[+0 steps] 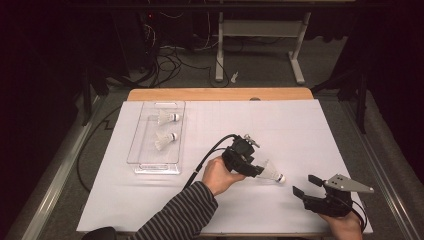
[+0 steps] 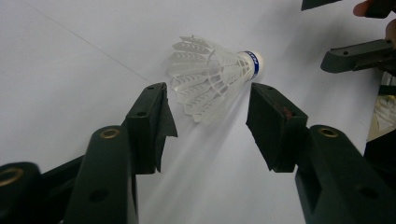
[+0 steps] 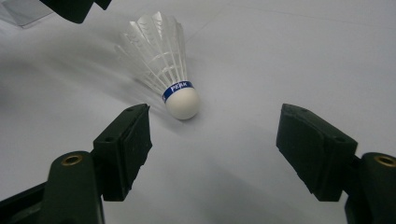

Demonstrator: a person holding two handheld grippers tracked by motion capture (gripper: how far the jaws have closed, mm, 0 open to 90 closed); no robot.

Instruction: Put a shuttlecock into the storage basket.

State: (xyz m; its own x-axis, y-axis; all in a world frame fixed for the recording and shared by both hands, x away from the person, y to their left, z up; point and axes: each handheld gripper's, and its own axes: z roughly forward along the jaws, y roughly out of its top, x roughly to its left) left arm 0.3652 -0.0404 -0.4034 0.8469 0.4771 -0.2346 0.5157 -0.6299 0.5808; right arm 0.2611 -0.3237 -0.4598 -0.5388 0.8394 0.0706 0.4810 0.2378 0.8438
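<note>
A white feathered shuttlecock with a blue band lies on its side on the white table cover, cork pointing right. My left gripper is at its feather end. In the left gripper view the jaws stand apart, with the feather skirt just beyond their tips and untouched by the pads. My right gripper rests near the front right, open and empty. In the right gripper view the cork lies a little ahead of its jaws.
A clear plastic tray sits at the left of the table with two more shuttlecocks in it. The table's wooden far edge borders the white cover. A black cable trails from the left gripper.
</note>
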